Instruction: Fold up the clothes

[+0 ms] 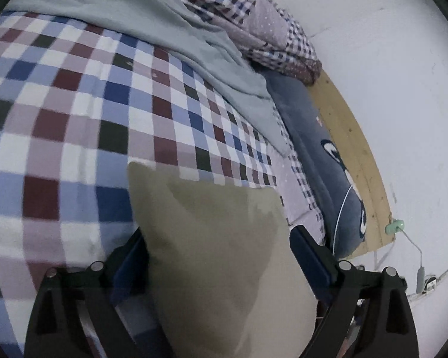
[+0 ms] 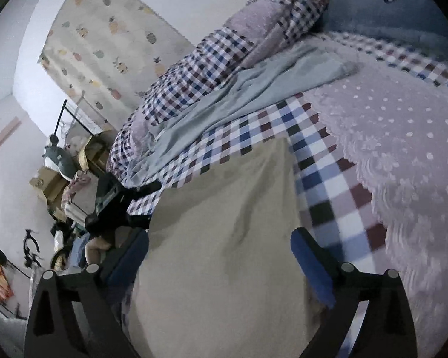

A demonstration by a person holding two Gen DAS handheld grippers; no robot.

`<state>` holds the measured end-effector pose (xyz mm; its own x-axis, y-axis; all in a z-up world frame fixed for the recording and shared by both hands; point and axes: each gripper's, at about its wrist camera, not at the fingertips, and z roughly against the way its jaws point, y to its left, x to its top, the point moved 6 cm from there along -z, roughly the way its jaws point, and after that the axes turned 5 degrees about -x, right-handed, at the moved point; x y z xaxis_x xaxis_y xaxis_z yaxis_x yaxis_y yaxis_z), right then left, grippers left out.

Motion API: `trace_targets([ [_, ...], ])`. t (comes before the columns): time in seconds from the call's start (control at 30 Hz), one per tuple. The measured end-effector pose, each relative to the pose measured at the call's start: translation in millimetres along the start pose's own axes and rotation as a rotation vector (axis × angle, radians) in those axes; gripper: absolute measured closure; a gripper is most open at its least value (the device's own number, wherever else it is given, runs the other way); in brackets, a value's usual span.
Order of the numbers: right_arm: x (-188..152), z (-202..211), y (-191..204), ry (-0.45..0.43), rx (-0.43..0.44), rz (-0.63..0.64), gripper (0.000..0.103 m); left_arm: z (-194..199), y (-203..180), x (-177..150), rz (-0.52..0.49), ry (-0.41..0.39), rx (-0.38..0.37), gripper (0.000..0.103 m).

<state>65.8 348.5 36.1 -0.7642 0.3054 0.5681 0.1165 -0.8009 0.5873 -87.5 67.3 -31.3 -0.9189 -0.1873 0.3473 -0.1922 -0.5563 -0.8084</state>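
Note:
A beige cloth (image 1: 212, 208) lies on the checked bedsheet (image 1: 74, 104), and its near part fills the gap between my left gripper's (image 1: 218, 247) blue pads. Those fingers stand wide apart, one on each side of the cloth, so the gripper is open. In the right wrist view the same beige cloth (image 2: 230, 197) stretches away between the spread fingers of my right gripper (image 2: 221, 247), also open. A pale grey-green garment (image 1: 152, 21) lies rumpled farther up the bed (image 2: 254, 89).
A checked quilt (image 1: 254, 21) is bunched by the wall, beside a blue pillow (image 1: 322, 155) and a wooden headboard (image 1: 352, 137). A pink dotted blanket (image 2: 403, 137) covers the bed's right side. Boxes and clutter (image 2: 53, 179) stand off the bed's left edge below a fruit-print curtain (image 2: 104, 44).

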Motion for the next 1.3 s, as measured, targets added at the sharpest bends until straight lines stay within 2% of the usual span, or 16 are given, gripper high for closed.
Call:
trace_targets([
  [0.13,36,-26,-31,0.100,-0.005,-0.032,0.004,-10,1,4,-0.004,0.047,0.051,0.009],
  [0.27,70,-54,-52,0.170,0.026,-0.059,0.004,-8,1,3,0.004,0.056,0.056,0.009],
  [0.43,94,-105,-55,0.304,0.097,-0.024,0.004,-7,2,2,0.011,0.056,0.043,0.009],
  [0.5,93,-123,-51,0.367,0.119,0.006,0.004,-8,2,2,0.006,0.056,0.049,0.009],
  [0.63,89,-156,-54,0.463,0.091,0.069,0.004,-8,1,2,-0.007,0.063,0.071,0.009],
  [0.93,92,-190,-43,0.574,0.091,0.166,0.002,-7,2,3,0.005,0.068,0.070,0.009],
  [1.1,83,-206,-21,0.615,0.168,0.194,0.002,-6,1,1,-0.001,0.064,0.072,0.009],
  [1.3,79,-215,-11,0.602,0.241,0.165,0.000,-6,-1,-1,-0.012,0.058,0.084,0.009],
])
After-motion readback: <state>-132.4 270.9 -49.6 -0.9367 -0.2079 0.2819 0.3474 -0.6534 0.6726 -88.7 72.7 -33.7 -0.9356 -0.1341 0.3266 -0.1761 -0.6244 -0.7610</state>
